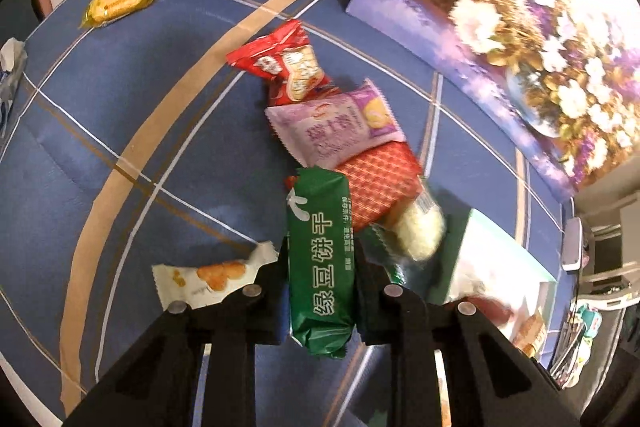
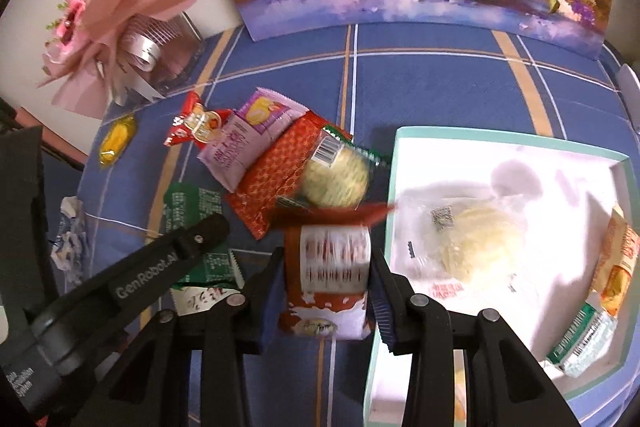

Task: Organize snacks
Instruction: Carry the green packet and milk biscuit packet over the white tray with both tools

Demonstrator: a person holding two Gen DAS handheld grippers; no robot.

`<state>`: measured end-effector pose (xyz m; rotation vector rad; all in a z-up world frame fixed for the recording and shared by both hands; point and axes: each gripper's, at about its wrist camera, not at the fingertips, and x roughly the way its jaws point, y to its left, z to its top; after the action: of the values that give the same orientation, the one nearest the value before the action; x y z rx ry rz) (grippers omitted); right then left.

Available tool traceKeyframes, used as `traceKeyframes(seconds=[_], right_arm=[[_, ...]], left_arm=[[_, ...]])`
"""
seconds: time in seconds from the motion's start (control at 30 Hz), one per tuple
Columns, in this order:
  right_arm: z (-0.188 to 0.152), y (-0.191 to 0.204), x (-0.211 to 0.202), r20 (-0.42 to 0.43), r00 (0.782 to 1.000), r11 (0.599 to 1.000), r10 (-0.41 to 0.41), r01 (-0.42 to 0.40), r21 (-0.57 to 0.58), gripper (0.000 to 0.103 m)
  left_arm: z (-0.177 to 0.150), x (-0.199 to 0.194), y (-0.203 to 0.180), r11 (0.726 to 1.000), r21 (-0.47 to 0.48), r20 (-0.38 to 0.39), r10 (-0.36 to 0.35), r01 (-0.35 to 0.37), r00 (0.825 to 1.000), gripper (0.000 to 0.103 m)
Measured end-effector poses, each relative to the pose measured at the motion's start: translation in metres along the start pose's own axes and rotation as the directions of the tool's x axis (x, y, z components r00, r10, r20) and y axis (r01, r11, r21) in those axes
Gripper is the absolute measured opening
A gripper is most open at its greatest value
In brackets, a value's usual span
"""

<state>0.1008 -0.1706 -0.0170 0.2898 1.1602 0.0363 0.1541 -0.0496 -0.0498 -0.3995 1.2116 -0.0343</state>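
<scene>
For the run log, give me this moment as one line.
left tool: shut on green packet | right tool: shut on red-white packet | box: three snacks inside

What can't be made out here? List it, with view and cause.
- Red packet, right wrist: print motion-blurred; right tool hides its sides.
- White box, right wrist: near corner behind tool.
- Green packet, left wrist: sides behind left tool.
- Box contents, left wrist: blurred.
</scene>
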Motion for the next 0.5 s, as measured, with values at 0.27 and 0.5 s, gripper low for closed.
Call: traceKeyframes(seconds=[0.27, 0.5], right_arm=[[-0.007, -0.013, -0.012, 0.008, 1.0, 1.0, -0.001, 0.001, 0.031, 0.042], [-0.007, -0.035, -0.039, 0.054, 0.999, 0.997, -0.008, 0.003, 0.083, 0.042]], left_arm=[[-0.008, -0.035, 0.001, 0.999, 0.042, 0.022, -0.033, 0.032, 0.999, 0.026], [-0.012, -0.046, -0.007, 0.997, 0.066, 0.035, -0.044, 0.042, 0.998, 0.026]])
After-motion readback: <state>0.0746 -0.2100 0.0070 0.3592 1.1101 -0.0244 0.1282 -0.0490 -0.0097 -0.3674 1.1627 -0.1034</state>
